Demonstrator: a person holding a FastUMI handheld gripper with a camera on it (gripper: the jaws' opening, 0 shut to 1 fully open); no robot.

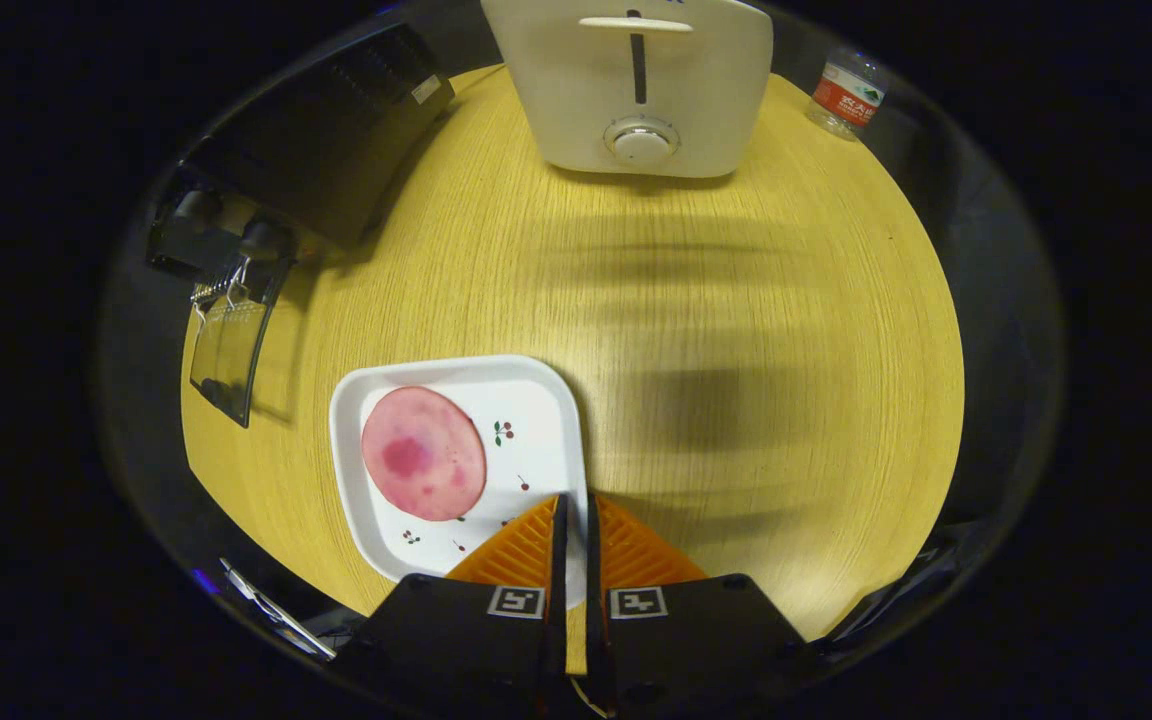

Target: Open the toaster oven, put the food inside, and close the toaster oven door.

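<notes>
1. Overhead, the gripper (573, 505) hung above the wooden table (736, 330), its fingers drawn nearly together with only a thin slit between them and nothing held.
2. The white plate (546, 420) lay on the table directly under the fingertips; its right rim ran beneath them.
3. A round pink slice of food (423, 453) rested flat on the left half of the plate, left of and just ahead of the fingertips, not touched.
4. A white toaster (636, 85) stood far beyond the plate, at the table's far edge, its dial facing the plate.
5. The black toaster oven (321, 150) sat far left of the plate, its door (226, 350) hanging open toward the plate.
6. A plastic bottle (844, 95) stood beyond the plate, right of the toaster.
</notes>
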